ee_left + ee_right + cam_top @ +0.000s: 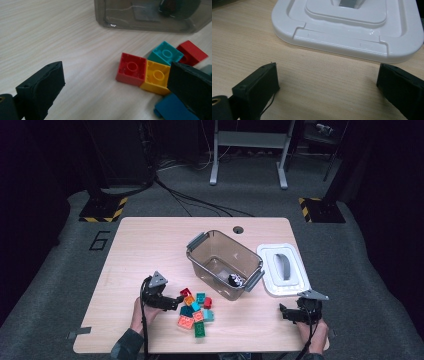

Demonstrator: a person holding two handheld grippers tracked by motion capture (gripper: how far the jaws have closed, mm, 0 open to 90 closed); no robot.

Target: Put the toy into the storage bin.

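Note:
Several coloured bricks [195, 312] lie in a loose pile near the table's front. My left gripper [179, 300] is at the pile's left edge, low over the wood and open. In the left gripper view its jaws [116, 75] stand wide apart with nothing between the pads. A red brick [131, 68] and a yellow brick [156, 77] lie side by side just ahead. A teal brick [166, 53] and another red brick [192, 52] lie beyond them. My right gripper [290, 312] rests open at the front right, facing the white lid [347, 27], and its jaws [327, 67] are empty.
A clear smoky container [215, 272] stands mid-table with a small dark object [235, 280] inside; its wall [120, 17] rises behind the bricks. The white lid [282, 270] with a grey handle lies to its right. Bare wood [145, 250] spreads at the left.

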